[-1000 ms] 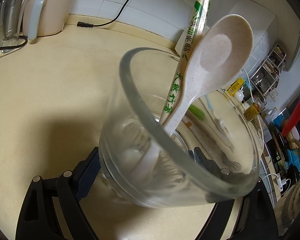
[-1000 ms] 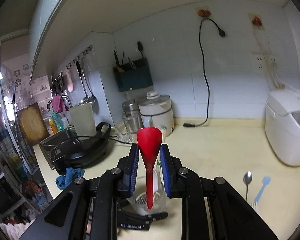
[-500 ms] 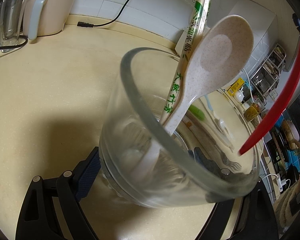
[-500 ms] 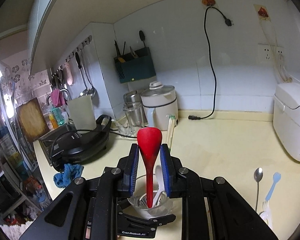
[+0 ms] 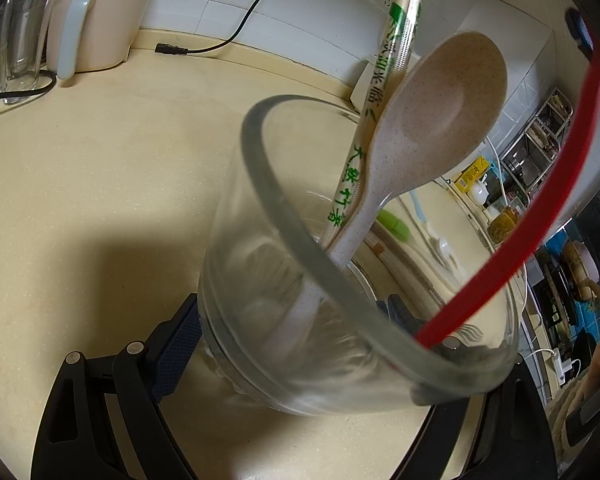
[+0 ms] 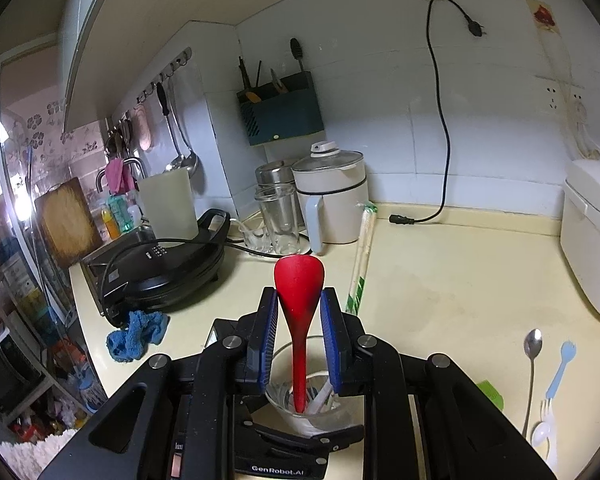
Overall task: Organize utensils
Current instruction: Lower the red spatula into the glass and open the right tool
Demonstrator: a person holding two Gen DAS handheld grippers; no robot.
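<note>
A clear glass (image 5: 284, 208) fills the left wrist view, with my left gripper (image 5: 296, 332) shut on its lower wall. In it stand a speckled beige spoon (image 5: 439, 120) and a paper-wrapped pair of chopsticks (image 5: 379, 100), both leaning on the far rim. My right gripper (image 6: 300, 320) is shut on the neck of a red spoon (image 6: 299, 284), bowl up. The red handle (image 5: 539, 200) slants in from the right, and its tip is inside the glass (image 6: 311, 404) below the right fingers.
On the cream counter at the right lie a metal spoon (image 6: 533, 360), a blue fork (image 6: 559, 368), a white spoon (image 6: 541, 432) and a green item (image 6: 491, 394). A white kettle (image 6: 331, 200), black griddle (image 6: 160, 268), blue cloth (image 6: 136, 334) and rice cooker (image 6: 591, 232) ring the counter.
The right gripper has come forward and down over the glass with the red spoon. The red handle entered the left wrist view and dipped into the glass. The left gripper stayed still.
</note>
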